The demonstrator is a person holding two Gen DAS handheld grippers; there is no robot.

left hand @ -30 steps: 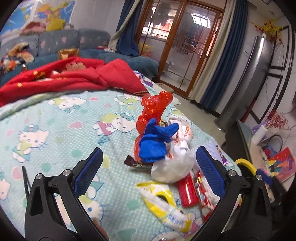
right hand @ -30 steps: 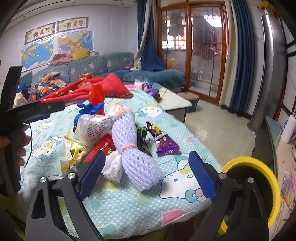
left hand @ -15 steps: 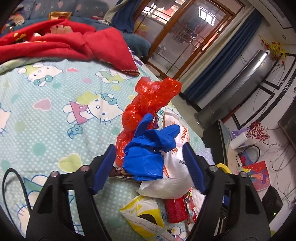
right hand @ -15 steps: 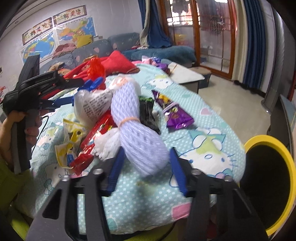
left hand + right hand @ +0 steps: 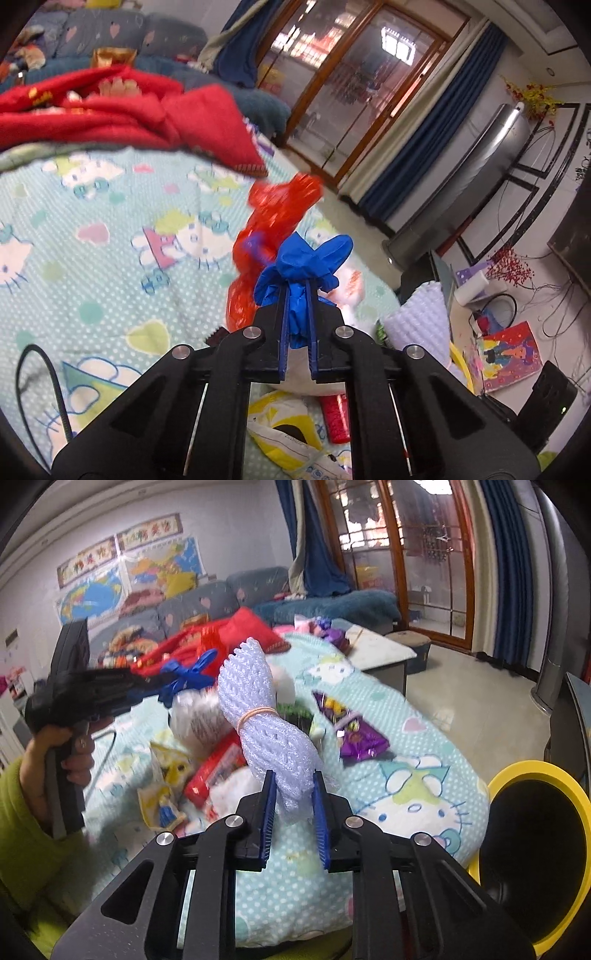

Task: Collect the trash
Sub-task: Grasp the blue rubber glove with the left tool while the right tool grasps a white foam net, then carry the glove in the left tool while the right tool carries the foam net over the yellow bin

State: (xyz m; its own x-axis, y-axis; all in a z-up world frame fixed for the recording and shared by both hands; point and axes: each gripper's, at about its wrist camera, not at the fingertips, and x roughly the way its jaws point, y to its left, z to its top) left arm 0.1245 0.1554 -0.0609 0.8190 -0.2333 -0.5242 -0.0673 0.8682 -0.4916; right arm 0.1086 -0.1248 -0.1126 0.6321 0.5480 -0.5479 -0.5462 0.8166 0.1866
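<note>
My left gripper [image 5: 297, 291] is shut on a crumpled blue glove [image 5: 308, 258], held just above the trash pile; it also shows in the right wrist view [image 5: 192, 674]. My right gripper [image 5: 293, 786] is shut on a white foam net bundle [image 5: 266, 720] tied with a rubber band, lifted and tilted. The foam net's end shows in the left wrist view [image 5: 421, 317]. A yellow-rimmed black trash bin [image 5: 535, 853] stands at the table's right edge, right of my right gripper.
On the Hello Kitty tablecloth [image 5: 92, 240] lie a red plastic bag [image 5: 273, 229], a white plastic bag [image 5: 201, 723], red wrappers [image 5: 218, 768], a yellow packet [image 5: 291, 432] and purple candy wrappers [image 5: 360, 742]. A red blanket [image 5: 122, 110] lies at the back.
Both grippers closed: the left on the blue glove, the right on the foam net bundle. The foam net has come up off the table and tilted.
</note>
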